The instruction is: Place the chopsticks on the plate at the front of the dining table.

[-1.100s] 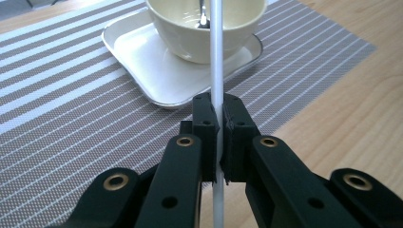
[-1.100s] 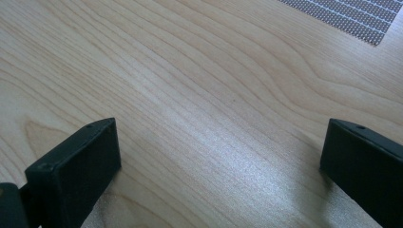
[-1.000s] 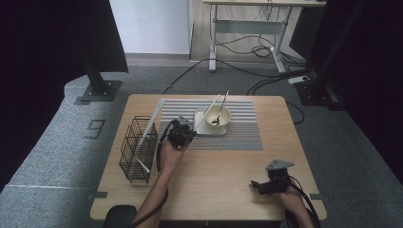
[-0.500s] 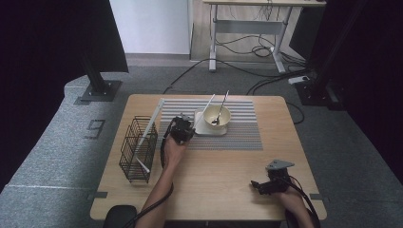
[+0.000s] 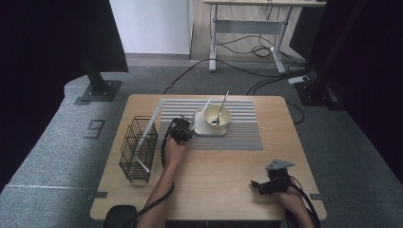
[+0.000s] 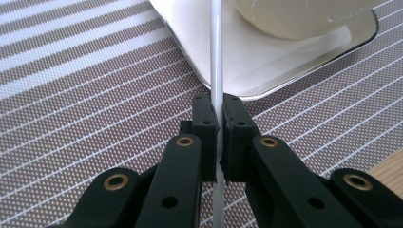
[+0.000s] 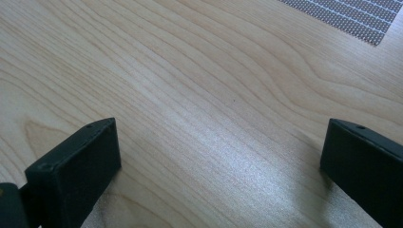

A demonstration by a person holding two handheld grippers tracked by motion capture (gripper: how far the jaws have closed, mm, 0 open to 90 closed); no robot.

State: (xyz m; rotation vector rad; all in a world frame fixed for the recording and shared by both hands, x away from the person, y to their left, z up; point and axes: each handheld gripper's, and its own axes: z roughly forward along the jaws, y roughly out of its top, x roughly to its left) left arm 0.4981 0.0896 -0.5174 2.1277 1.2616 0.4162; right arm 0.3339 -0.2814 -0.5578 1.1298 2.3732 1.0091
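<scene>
My left gripper (image 5: 182, 129) (image 6: 217, 118) is shut on a thin white stick (image 5: 202, 110) (image 6: 216, 47), low over the striped placemat (image 5: 242, 135) (image 6: 71, 95). The stick slants up and away past the corner of a white square plate (image 5: 205, 130) (image 6: 266, 66). On that plate sits a cream bowl (image 5: 218, 115) (image 6: 294, 16) with a spoon (image 5: 221, 107) leaning in it. My right gripper (image 5: 261, 185) (image 7: 218, 156) rests near the table's front right, its jaws wide apart over bare wood with nothing between them.
A black wire basket (image 5: 138, 149) stands at the table's left. One long white stick (image 5: 151, 121) leans out of it and another lies inside. A corner of the placemat (image 7: 366, 16) lies ahead of the right gripper. Cables and a desk frame are on the floor behind.
The left gripper has come down a little toward the placemat beside the plate, with the white stick still in it. The right gripper has kept still.
</scene>
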